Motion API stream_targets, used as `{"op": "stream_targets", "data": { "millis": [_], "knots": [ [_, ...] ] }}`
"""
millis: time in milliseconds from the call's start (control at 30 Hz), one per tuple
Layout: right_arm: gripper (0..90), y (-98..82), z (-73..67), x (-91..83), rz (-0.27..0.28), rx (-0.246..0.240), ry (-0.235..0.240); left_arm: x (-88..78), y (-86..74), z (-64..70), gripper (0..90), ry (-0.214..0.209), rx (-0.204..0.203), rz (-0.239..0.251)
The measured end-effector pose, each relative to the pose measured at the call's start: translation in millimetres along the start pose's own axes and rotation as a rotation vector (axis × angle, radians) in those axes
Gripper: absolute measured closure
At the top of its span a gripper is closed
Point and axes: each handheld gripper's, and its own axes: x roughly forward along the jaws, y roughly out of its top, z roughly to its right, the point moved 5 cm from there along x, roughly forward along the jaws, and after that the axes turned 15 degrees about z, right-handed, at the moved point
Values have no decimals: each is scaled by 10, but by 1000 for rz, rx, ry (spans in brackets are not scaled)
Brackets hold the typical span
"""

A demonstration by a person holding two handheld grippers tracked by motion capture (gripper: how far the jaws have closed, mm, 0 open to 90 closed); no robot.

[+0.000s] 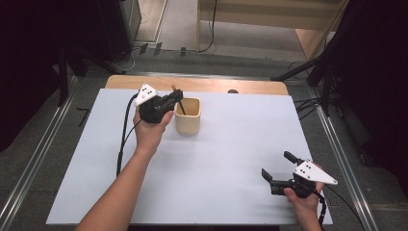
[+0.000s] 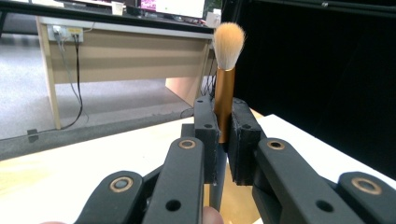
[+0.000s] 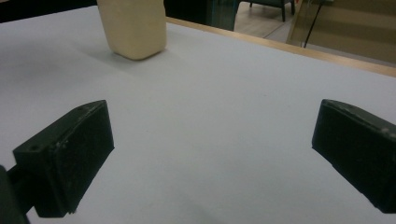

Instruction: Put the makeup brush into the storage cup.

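A makeup brush (image 2: 224, 93), with a bronze ferrule and tan bristles pointing up, stands upright between the jaws of my left gripper (image 2: 224, 135), which is shut on it. In the high view that left gripper (image 1: 177, 99) hangs at the left rim of a cream cup (image 1: 188, 118), and the brush's dark handle (image 1: 182, 108) slants down into the cup. My right gripper (image 1: 276, 164) rests low near the front right of the table, jaws wide apart and empty. From the right gripper (image 3: 210, 154) view the cup (image 3: 133, 28) stands far ahead at upper left.
A white sheet (image 1: 231, 144) covers the table, with a strip of bare wood (image 1: 207, 84) along the back edge. Cables (image 1: 124, 139) trail from the left gripper across the sheet. A wooden desk (image 2: 116, 56) stands beyond the table.
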Motion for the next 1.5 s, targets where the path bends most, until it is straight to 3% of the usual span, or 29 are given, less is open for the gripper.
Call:
{"op": "stream_targets", "data": {
  "millis": [467, 500, 533, 600, 700, 833, 1167, 1500],
  "knots": [
    [0, -1, -1, -1, -1, -1, 0, 19, -246, -3, 841, 7, -4, -65],
    [0, -1, -1, -2, -2, -1, 0, 7, -244, -2, 792, 0, -5, -63],
    [0, -2, 1, -1, 0, -2, 1, -7, -237, 3, 673, 3, -6, -66],
    [0, -4, 1, -1, -1, -2, 2, -40, -222, 11, 344, 6, -11, -76],
    [0, -3, 0, -1, -2, -1, 2, -101, -199, 5, 20, -12, -28, -87],
    [0, -3, -4, 2, -1, -2, 3, -203, -166, 3, 0, -39, -16, -80],
    [0, 2, -11, 3, -1, -2, 0, -426, -175, -13, 0, -21, -24, -53],
    [0, 6, -13, 1, 1, 0, 0, -620, -215, 1, 0, -18, 5, -45]
  ]
}}
